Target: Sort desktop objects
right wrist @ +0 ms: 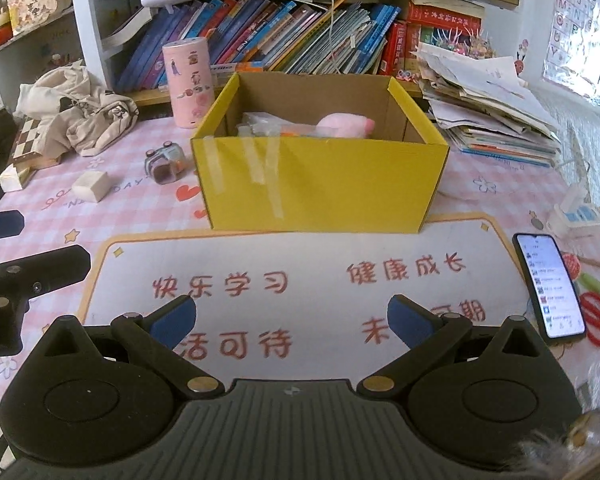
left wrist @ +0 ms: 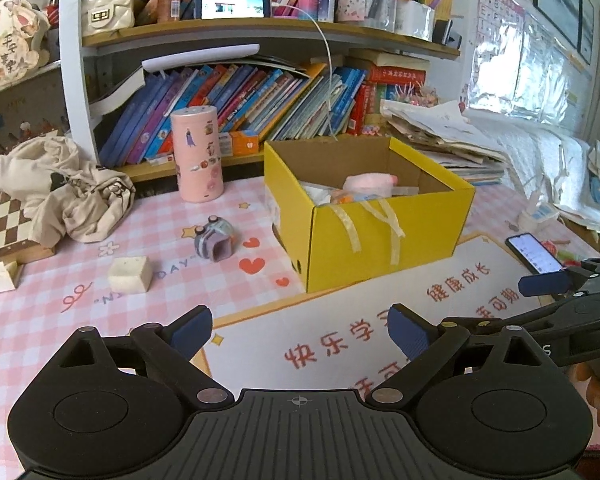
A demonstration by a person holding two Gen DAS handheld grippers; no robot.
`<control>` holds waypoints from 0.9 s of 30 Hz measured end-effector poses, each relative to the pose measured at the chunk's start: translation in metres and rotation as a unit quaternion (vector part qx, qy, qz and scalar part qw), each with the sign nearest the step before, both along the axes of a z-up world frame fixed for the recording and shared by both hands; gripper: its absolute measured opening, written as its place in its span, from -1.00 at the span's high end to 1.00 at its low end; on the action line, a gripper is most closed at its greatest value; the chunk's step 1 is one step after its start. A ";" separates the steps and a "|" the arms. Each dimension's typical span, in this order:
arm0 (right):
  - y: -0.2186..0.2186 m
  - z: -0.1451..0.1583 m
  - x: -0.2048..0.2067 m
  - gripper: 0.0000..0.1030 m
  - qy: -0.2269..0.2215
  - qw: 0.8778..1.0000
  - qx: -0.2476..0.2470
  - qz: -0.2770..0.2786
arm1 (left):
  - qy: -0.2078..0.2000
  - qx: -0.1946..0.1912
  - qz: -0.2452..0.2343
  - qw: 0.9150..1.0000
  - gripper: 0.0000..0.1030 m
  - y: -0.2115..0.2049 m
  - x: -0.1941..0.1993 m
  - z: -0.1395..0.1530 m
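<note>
Left wrist view: pink checkered desk mat (left wrist: 40, 320) under crammed bookshelves (left wrist: 260, 100). The left gripper (left wrist: 300, 334) hovers wide open and empty; the yellow cardboard box (left wrist: 380, 240) sits just ahead, the small white block (left wrist: 130, 274) ahead-left.

Right wrist view: the right gripper (right wrist: 292, 320) is also spread wide, box (right wrist: 320, 188) straight ahead, lit black smartphone (right wrist: 550, 286) to its right.

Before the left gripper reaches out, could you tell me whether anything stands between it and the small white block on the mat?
Nothing visible does. The left gripper is open and empty, and only bare pink mat lies before the white block. The yellow box stands off to the right.
</note>
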State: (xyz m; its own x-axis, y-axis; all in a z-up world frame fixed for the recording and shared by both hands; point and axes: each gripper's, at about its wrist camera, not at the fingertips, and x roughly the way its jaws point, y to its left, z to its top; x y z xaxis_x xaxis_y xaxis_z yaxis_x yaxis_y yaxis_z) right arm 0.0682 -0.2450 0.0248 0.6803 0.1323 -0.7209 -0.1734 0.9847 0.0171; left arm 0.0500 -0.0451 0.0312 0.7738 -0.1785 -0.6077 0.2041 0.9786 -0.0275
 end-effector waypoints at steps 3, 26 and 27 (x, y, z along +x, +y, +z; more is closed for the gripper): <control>0.007 0.000 -0.008 -1.00 -0.003 1.000 0.005 0.001 | 0.001 0.001 -0.004 1.000 -0.87 0.006 -0.005 -0.001; 0.061 -0.003 -0.019 -1.00 0.013 0.999 0.012 0.037 | 0.006 -0.002 0.052 0.999 -0.88 0.063 -0.033 -0.005; 0.062 -0.003 -0.018 -1.00 0.013 0.999 0.010 0.037 | 0.007 -0.002 0.054 0.999 -0.88 0.064 -0.033 -0.005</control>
